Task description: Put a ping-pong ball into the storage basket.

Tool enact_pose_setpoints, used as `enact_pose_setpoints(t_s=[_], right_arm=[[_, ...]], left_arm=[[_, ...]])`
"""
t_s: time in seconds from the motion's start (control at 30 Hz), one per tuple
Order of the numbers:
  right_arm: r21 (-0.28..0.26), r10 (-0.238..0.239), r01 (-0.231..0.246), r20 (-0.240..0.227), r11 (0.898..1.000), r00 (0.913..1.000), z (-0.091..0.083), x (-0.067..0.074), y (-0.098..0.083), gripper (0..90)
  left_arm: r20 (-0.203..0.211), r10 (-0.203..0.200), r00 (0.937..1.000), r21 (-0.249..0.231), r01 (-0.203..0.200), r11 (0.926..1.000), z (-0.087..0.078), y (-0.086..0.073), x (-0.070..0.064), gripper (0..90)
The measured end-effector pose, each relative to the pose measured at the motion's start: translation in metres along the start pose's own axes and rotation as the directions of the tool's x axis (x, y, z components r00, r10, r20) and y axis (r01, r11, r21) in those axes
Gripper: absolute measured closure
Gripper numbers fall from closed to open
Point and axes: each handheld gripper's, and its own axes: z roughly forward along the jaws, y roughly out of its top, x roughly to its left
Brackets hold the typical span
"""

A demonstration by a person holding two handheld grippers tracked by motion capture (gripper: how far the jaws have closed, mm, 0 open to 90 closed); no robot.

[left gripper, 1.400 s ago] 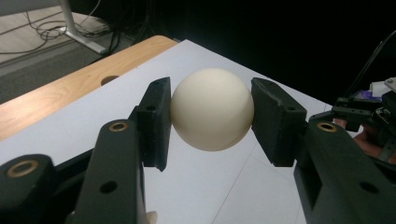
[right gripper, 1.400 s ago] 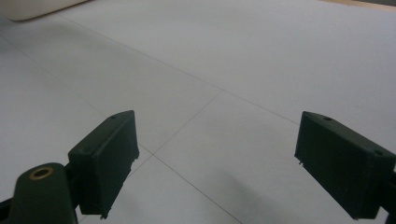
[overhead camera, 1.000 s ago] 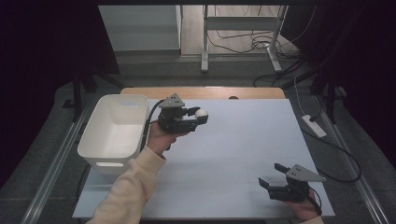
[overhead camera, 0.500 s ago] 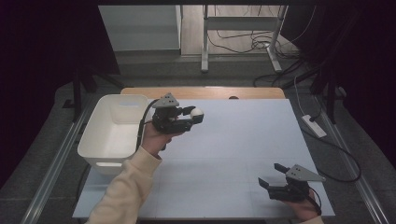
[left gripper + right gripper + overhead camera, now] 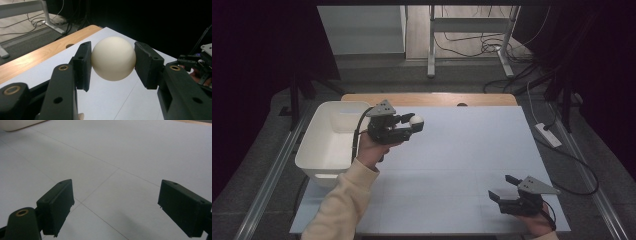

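A cream-white ball [image 5: 113,58] is pinched between the black pads of my left gripper [image 5: 113,53], which is shut on it. From above, the left gripper [image 5: 411,124] holds the ball [image 5: 416,120] over the white table top, just right of the white bin [image 5: 319,150], with its jaws pointing right. My right gripper [image 5: 502,187] rests near the table's front right corner. Its jaws stand wide apart in the right gripper view [image 5: 122,205], with nothing between them but bare table.
The bin stands at the table's left edge, and its corner [image 5: 20,125] shows far off in the right gripper view. A wooden strip [image 5: 432,99] runs along the table's far edge. Cables and a power strip [image 5: 548,135] lie on the floor to the right.
My left gripper has drifted slightly left, toward the bin, with the ball still in it. The right gripper has stayed in place.
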Motion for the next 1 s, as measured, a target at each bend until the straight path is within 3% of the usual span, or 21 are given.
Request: enact_pose_setpoints(t_s=[0.77, 1.0], right_arm=[[0.004, -0.001, 0.001, 0.002, 1.000, 1.0000, 0.000, 0.000, 0.000, 13.2], [0.001, 0.002, -0.002, 0.003, 1.000, 1.0000, 0.000, 0.000, 0.001, 13.2]], left_arm=[[-0.042, -0.024, 0.9988, -0.013, 0.023, 0.9996, -0.023, -0.007, 0.009, 50.9], [-0.079, -0.020, 0.9967, -0.004, 0.020, 0.9998, -0.030, -0.008, 0.012, 50.9]])
